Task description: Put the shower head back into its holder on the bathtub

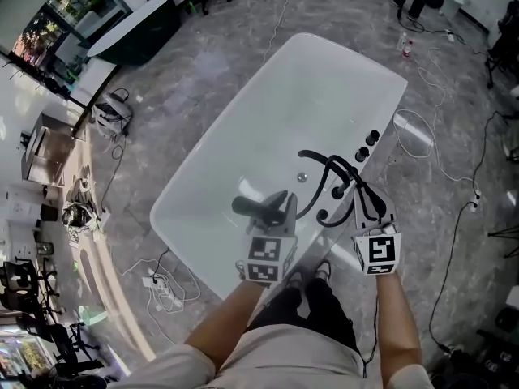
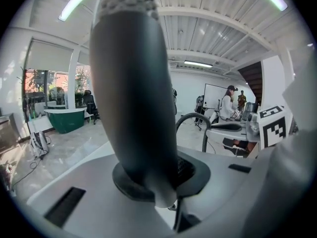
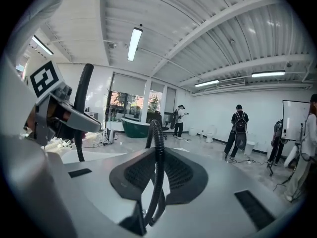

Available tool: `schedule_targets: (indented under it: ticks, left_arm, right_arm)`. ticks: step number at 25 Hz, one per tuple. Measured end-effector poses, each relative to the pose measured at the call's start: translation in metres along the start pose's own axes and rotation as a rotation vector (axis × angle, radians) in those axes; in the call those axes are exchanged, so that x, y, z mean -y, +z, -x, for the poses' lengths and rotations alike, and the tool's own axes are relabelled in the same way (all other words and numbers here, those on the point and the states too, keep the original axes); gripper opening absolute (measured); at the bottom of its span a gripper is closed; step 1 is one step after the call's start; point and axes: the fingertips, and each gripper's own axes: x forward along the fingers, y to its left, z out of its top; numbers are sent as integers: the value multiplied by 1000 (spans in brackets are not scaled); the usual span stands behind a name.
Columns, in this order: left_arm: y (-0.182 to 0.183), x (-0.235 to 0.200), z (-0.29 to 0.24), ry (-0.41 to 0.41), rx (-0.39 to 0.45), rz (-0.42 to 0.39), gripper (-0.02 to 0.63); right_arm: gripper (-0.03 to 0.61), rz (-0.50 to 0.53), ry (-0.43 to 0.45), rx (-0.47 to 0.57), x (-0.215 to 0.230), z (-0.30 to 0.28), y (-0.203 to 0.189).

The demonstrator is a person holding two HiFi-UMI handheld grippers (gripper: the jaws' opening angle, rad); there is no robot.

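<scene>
Standing at the near edge of the white bathtub, I hold one claw over its rim on each side of me. My left claw is clamped on the shower head, a dark grey handset whose handle sits between the two pads while its dotted spray face rises above them. From the head view the handset lies roughly level and points to the left, over the inside of the tub and just above the near rim. My right claw is closed on the black hose, which runs upright through the narrow gap between its pads. The hose loops over the right part of the tub, curling in arcs between my two claws and close to a row of three dark knobs set in the rim on the right. The two claws are near each other but apart, the left one lower in the head view. The tub stands on a grey marbled floor with white cables trailing across it. Farther off in the room are a green bathtub and several standing people.
</scene>
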Motion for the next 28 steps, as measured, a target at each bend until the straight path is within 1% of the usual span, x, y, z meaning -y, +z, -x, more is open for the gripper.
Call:
schedule_targets:
  ticks: [2, 3, 6, 9, 13, 15, 17, 19, 22, 24, 28]
  left_arm:
    - [2, -11, 6, 35, 7, 1, 49]
    - [4, -16, 8, 51, 11, 8, 49]
    - [8, -21, 11, 74, 20, 37, 49]
    - [8, -9, 8, 63, 26, 29, 49]
    - [0, 0, 5, 61, 25, 21, 49]
    - [-2, -3, 9, 74, 15, 25, 49]
    - [-4, -7, 13, 94, 10, 29, 49]
    - [-5, -9, 14, 113, 3, 29, 49]
    - [-11, -7, 11, 128, -12, 29, 49]
    - [-15, -5, 9, 134, -12, 30, 49]
    - [-8, -16, 19, 164, 19, 33, 49]
  right_arm:
    - [61, 39, -9, 7, -2, -10, 2]
    - [61, 78, -17, 10, -1, -15, 6]
    - [61, 248, -38, 3, 4, -25, 13]
    - [61, 392, -58, -28, 14, -26, 6]
    - [61, 483, -57, -71, 14, -23, -20]
    - [61, 497, -55, -77, 9, -28, -27]
    - [61, 483, -43, -68, 3, -38, -28]
    - [61, 454, 1, -66, -8, -52, -34]
    - [61, 362, 79, -84, -21, -63, -49]
    - [61, 253, 98, -88, -19, -62, -53]
    - [61, -26, 88, -55, 2, -62, -41]
